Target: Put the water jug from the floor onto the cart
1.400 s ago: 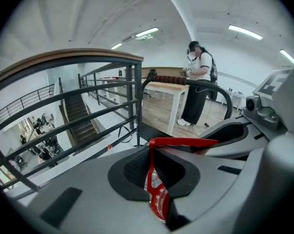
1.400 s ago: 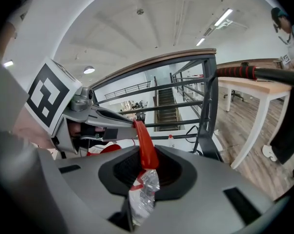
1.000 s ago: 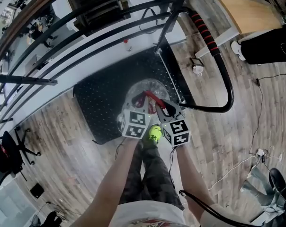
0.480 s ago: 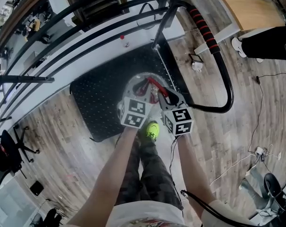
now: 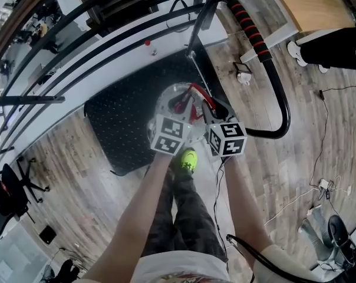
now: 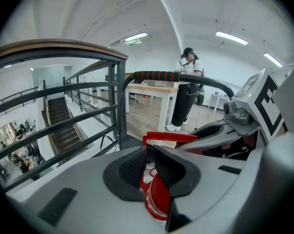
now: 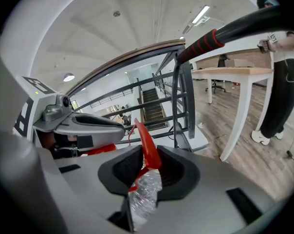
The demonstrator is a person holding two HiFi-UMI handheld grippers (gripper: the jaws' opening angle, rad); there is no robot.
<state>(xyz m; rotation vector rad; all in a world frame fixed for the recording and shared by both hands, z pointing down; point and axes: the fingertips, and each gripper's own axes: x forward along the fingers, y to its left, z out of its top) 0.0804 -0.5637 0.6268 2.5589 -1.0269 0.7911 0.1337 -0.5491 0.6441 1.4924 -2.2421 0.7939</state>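
Left gripper (image 6: 154, 165) and right gripper (image 7: 148, 168) each clamp the jug's (image 5: 166, 99) red handle (image 5: 197, 92), left at 9 o'clock of right. The jug is over the cart (image 5: 116, 125) deck.

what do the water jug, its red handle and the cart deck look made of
jug: probably clear plastic; see-through, crinkled, glinting wall.
handle: glossy red plastic, a thin strap.
cart deck: matte black and studded; rubber mat or coated metal, can't tell.
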